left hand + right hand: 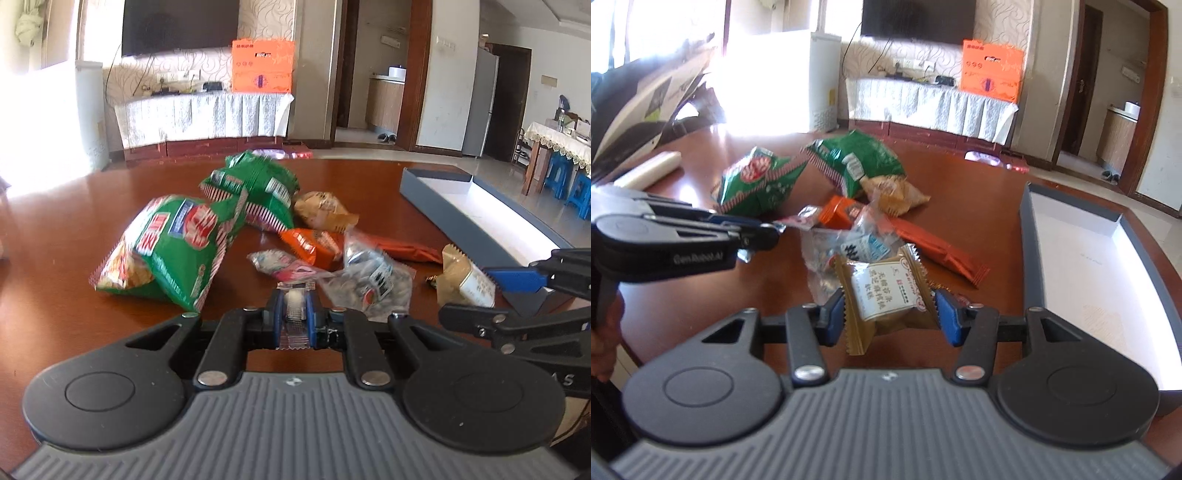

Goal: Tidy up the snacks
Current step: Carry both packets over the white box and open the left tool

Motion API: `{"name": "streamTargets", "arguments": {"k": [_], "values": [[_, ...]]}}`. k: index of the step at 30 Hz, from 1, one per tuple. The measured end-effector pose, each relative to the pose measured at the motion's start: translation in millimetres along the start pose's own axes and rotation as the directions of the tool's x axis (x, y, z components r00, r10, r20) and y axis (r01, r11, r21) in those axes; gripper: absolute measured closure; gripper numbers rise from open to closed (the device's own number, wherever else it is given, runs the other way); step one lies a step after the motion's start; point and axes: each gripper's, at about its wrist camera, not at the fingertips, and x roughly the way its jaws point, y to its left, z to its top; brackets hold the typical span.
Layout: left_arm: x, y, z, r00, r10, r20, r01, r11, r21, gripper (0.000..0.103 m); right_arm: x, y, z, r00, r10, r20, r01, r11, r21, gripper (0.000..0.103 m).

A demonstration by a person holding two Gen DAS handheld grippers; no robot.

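A heap of snack packets lies on the brown table [66,229]. My left gripper [294,314] is shut on the crimped end of a small clear-and-pink packet [284,267]. From the right wrist view the left gripper [772,230] comes in from the left with that packet's end [790,221] at its tips. My right gripper [891,314] is shut on a gold packet with a white label [890,291], its blue pads pressing on both sides. The left wrist view shows the right gripper [476,295] with the gold packet [461,277] beside the grey box [436,199].
Two green chip bags [177,247] [255,188], a tan packet [321,210], orange packets [314,243] and a clear packet [369,284] form the pile. The box [1030,236] has a white inside. A plastic roll [653,168] and a cardboard carton [653,96] are at the far left.
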Motion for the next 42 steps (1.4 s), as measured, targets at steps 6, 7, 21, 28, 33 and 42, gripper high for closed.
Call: {"name": "streamTargets", "arguments": {"k": [6, 7, 21, 28, 33, 42], "values": [[1.6, -18.3, 6.8, 1.000, 0.006, 0.014, -0.006, 0.999, 0.050, 0.087, -14.6, -15.3, 9.1, 0.996, -0.057, 0.068, 0.056, 0.998, 0.016, 0.049], [2.3, -21.2, 7.8, 1.000, 0.006, 0.016, -0.006, 0.998, 0.056, 0.087, -16.0, -19.4, 9.9, 0.995, -0.063, 0.074, 0.062, 0.998, 0.026, 0.049], [18.9, -74.3, 29.5, 0.994, -0.088, 0.068, 0.080, 0.990, 0.119, 0.087, -33.0, -63.4, 16.6, 0.981, -0.151, 0.119, 0.144, 0.987, 0.069, 0.049], [35.6, -105.4, 44.2, 0.985, -0.141, 0.095, 0.128, 0.983, 0.131, 0.087, -40.6, -88.1, 18.2, 0.969, -0.216, 0.121, 0.212, 0.976, 0.043, 0.049], [56.1, -129.7, 52.8, 0.980, -0.177, 0.095, 0.164, 0.977, 0.134, 0.087, -45.1, -113.2, 6.8, 0.959, -0.267, 0.100, 0.261, 0.963, 0.070, 0.049], [91.1, -162.4, 68.4, 0.967, -0.236, 0.090, 0.225, 0.966, 0.125, 0.087, -41.3, -145.6, -11.3, 0.952, -0.300, 0.053, 0.289, 0.945, 0.154, 0.049]]}}
